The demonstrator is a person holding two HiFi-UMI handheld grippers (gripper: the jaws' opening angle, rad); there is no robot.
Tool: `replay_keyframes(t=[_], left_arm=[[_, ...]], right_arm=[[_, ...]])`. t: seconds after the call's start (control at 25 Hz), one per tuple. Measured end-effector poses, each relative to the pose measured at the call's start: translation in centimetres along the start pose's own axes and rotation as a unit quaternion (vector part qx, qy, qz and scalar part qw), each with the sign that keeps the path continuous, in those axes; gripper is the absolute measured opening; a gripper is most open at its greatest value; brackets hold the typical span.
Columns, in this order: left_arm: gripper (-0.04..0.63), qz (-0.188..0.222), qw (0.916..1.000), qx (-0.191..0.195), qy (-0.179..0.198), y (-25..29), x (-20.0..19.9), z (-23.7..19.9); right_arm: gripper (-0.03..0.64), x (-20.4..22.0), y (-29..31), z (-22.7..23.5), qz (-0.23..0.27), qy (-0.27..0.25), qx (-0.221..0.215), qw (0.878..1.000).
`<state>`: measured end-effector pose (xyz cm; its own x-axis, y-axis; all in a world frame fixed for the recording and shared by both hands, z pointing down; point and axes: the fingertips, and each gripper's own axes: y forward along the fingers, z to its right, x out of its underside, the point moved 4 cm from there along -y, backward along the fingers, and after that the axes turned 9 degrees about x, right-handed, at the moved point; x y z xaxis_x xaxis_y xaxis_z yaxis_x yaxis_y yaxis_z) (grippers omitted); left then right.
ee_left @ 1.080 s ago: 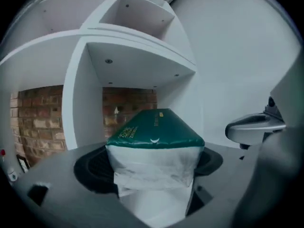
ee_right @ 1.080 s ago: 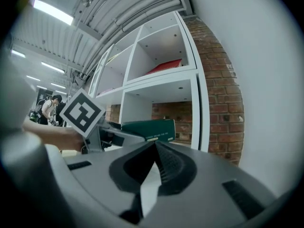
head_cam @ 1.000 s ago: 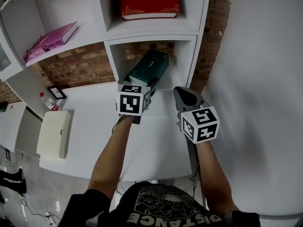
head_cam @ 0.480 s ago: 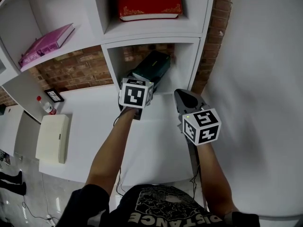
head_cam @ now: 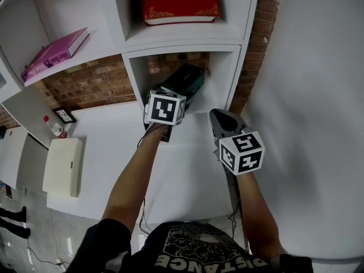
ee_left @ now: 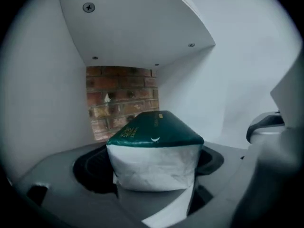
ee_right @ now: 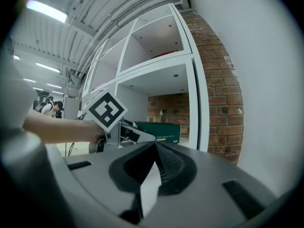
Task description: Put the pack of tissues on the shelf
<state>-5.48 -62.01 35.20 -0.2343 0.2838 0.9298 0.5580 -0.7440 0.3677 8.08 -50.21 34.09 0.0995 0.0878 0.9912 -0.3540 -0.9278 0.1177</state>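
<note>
Left gripper view tells most of it: the left gripper (ee_left: 151, 172) has its jaws clamped on the near white end of a dark green and white soft pack of tissues (ee_left: 154, 144), one jaw on each side, so the pack hangs out in front of it, green face up. That grip makes sense to me – holding the tail end lets the rest of the pack go into the opening first.

From the head view, the pack (head_cam: 183, 83) sits at 12 o'clock from the left gripper's marker cube, already inside the lower compartment of the white cubby shelf (head_cam: 226, 75). Its long axis runs roughly 7 to 1 o'clock, the far end pointing at the red brick wall (ee_left: 121, 96) behind the shelf. I can't tell if its underside touches the shelf floor yet.

A red hardback book (head_cam: 179, 1) fills the compartment above, probably why the lower one is used.

The right gripper (ee_right: 153, 170) has its jaws pressed together on nothing – it's parked over the white countertop (head_cam: 114, 147) at about 4 o'clock from the left gripper, out of the way.
</note>
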Motion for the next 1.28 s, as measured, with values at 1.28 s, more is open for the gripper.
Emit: replay_keyframes(t=[1.28], left_arm=[[0.363, 0.051, 0.9975, -0.038, -0.030, -11.2, 2.6, 3.5]], right_arm=[[0.003, -1.0, -5.2, -2.5, 0.014, 0.022, -0.055, 0.998]])
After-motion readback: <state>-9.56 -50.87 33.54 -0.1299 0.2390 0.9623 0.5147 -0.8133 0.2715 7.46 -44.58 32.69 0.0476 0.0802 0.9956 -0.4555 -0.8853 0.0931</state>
